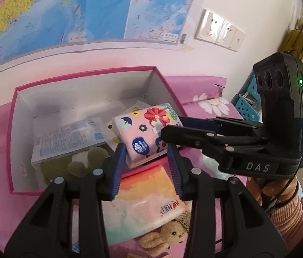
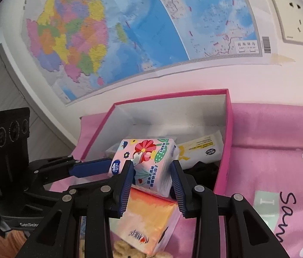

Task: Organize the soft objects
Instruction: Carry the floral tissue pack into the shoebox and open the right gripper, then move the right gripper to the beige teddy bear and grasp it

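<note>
A pink floral tissue pack [image 1: 146, 132] rests tilted on the near rim of a pink box [image 1: 14, 129] with a white inside. My left gripper [image 1: 146, 150] and my right gripper [image 2: 152, 167] both close on this pack [image 2: 145, 163] from two sides. An orange tissue pack [image 1: 147, 197] lies in front of the box, below both grippers; it also shows in the right wrist view [image 2: 149, 221]. A small brown teddy bear [image 1: 166, 236] lies beside it. Inside the box are a green plush toy [image 1: 74, 165], a white wipes pack [image 1: 65, 137] and a yellow-white pack [image 2: 201, 148].
The box [image 2: 228, 142] stands on a pink flowered bed cover [image 2: 280, 150] against a wall with a map [image 2: 130, 32] and sockets [image 1: 218, 30]. Blue baskets [image 1: 248, 105] and a yellow garment [image 1: 297, 43] are at the right.
</note>
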Tool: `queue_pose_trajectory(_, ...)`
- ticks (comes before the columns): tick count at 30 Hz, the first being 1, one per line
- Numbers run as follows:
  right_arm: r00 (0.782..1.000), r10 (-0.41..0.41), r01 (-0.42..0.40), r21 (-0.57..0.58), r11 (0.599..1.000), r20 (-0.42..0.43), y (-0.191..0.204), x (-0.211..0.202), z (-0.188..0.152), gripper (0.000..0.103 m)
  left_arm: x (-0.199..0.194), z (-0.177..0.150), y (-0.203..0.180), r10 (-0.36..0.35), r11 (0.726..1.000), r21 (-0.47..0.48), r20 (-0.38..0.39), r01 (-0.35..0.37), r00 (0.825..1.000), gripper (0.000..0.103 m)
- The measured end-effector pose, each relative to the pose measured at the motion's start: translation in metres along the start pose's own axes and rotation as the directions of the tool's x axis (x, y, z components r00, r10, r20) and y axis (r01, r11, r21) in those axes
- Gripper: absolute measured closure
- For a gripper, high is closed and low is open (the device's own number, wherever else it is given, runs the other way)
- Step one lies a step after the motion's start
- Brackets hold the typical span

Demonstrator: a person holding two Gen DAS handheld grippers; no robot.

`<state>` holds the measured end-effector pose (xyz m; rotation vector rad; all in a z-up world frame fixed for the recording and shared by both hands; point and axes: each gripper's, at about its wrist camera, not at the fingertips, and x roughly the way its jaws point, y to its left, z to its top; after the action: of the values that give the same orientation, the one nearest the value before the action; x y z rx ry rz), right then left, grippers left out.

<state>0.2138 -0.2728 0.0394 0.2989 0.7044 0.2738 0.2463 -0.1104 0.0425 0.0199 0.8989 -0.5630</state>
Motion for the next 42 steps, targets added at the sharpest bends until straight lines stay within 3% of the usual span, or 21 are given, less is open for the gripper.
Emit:
queue_pose_trajectory(8,0.999,-0.02,0.021,0.037,0.999,-0.035,-0.008,0.024,0.003,0.064,0.006,0.006,0.01,0.075,0.996,-0.04,0.001,-0.075,0.997,0.061)
queue_pose_trajectory(10,0.998,-0.048,0.05,0.046,0.998,-0.037,-0.009,0.026,0.002,0.055,0.003,0.003,0.009,0.086,0.996,-0.037,0.018,-0.086,0.996,0.061)
queue_pose_trajectory(14,0.998,-0.06,0.061,0.041,0.997,-0.021,-0.009,0.019,-0.005,0.055,-0.009,-0.004,0.004,0.103,0.995,-0.013,0.058,-0.102,0.993,0.061)
queue_pose_trajectory(21,0.999,-0.035,0.035,0.014,0.999,0.015,-0.001,-0.011,-0.021,0.055,-0.039,-0.027,-0.004,0.049,0.998,0.028,0.118,-0.053,0.992,0.061)
queue_pose_trajectory(27,0.999,-0.002,0.003,-0.021,1.0,0.039,0.01,-0.041,-0.04,0.053,-0.06,-0.055,-0.013,-0.017,0.999,0.052,0.125,0.01,0.992,0.06)
queue_pose_trajectory(31,0.999,0.025,-0.023,-0.044,0.999,0.03,0.016,-0.054,-0.058,0.048,-0.067,-0.078,-0.019,-0.029,0.997,0.074,0.123,0.02,0.992,0.051)
queue_pose_trajectory(34,0.999,0.037,-0.036,-0.046,0.998,0.007,0.015,-0.058,-0.074,0.043,-0.068,-0.096,-0.017,-0.046,0.997,0.06,0.102,0.04,0.994,0.047)
queue_pose_trajectory(42,0.994,0.024,-0.022,0.019,1.0,-0.104,-0.001,-0.038,-0.119,0.043,-0.048,-0.134,-0.011,-0.057,0.998,0.025,0.0,0.057,0.998,0.047)
